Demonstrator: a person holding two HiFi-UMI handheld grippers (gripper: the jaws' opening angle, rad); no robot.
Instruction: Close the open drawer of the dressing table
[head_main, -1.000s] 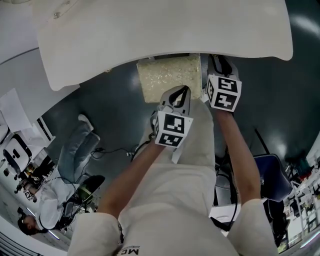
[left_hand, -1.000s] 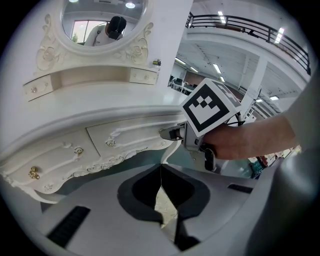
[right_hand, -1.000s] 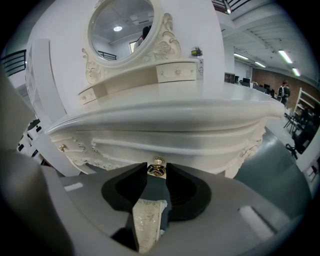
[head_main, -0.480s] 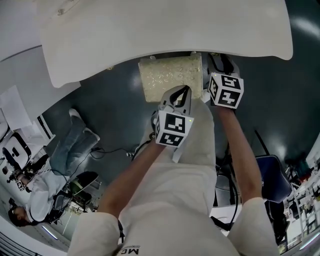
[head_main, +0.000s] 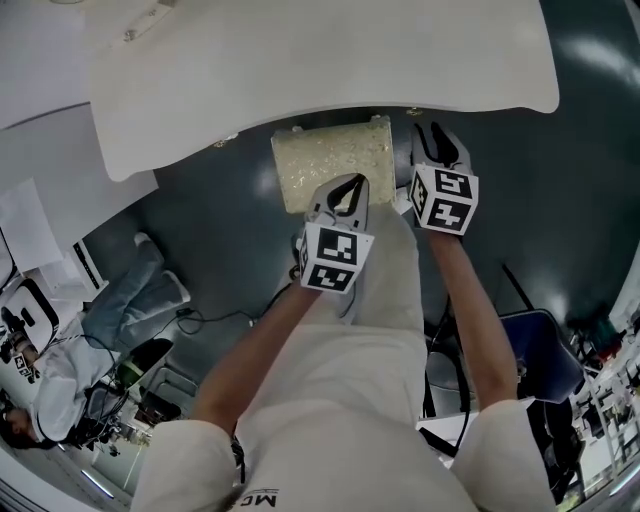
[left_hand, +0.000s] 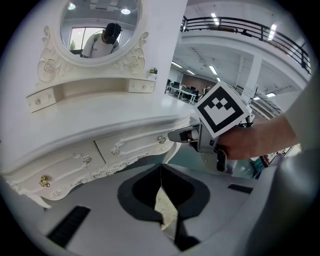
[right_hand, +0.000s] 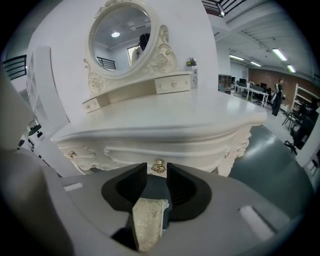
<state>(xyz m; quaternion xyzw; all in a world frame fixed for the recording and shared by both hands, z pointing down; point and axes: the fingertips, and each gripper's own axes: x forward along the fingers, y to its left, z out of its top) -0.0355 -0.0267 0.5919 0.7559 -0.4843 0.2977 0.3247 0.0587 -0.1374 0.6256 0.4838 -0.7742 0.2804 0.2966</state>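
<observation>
White dressing table (right_hand: 165, 117) with oval mirror fills both gripper views; its drawer (right_hand: 192, 152) sits under the top's front edge. Right gripper (right_hand: 157, 170): jaws apart, just been closing, gold knob (right_hand: 158, 166) framed between the tips, not clamped. Left gripper (left_hand: 160, 169): jaws pressed together, nothing between them.

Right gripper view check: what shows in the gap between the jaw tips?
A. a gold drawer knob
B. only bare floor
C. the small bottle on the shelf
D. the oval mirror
A: the gold drawer knob shows in the gap at the tips of the right gripper, whose jaws have just been closing but stand apart, not pressing on it.
</observation>
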